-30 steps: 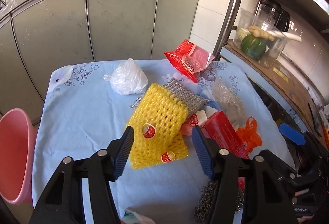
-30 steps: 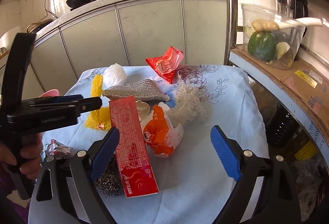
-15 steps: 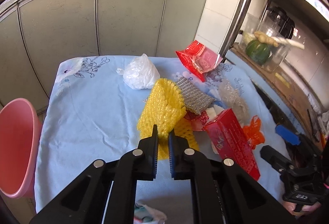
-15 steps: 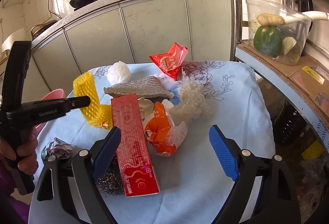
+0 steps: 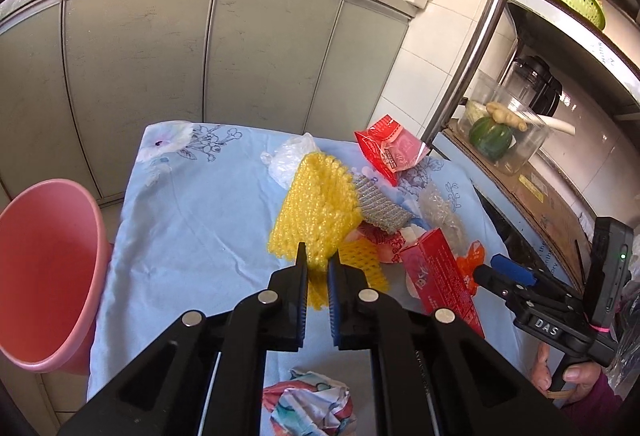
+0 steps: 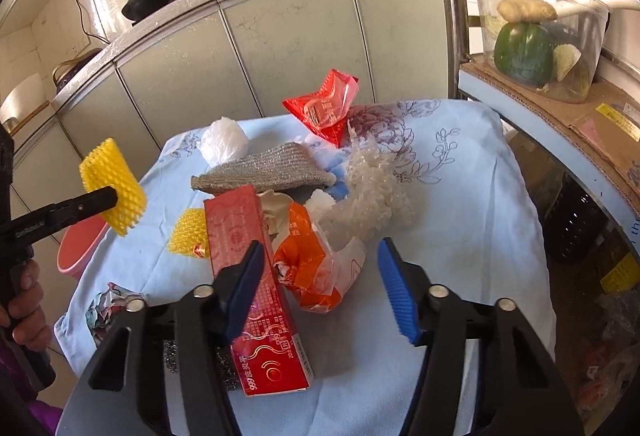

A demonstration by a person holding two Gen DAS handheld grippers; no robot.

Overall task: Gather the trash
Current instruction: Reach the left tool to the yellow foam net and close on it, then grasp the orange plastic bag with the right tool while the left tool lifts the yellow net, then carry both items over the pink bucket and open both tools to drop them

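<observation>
Yellow foam netting (image 6: pixel 114 186) hangs pinched in the left claw (image 5: pixel 317 268) above the counter's (image 5: pixel 192 228) left edge; right claw (image 6: pixel 320 276) is closing, apparently around the orange wrapper (image 6: pixel 308 268).

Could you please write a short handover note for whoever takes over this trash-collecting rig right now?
Left gripper: shut on yellow foam net, lifted off the table.
Right gripper: closing over orange wrapper, not yet gripping.
Pink bin stands at the table's left edge.
On the table: second foam net, red box, red packet, white bag, mesh cloth, clear plastic, crumpled paper.
Done: nothing seen binned. Left: everything.
</observation>
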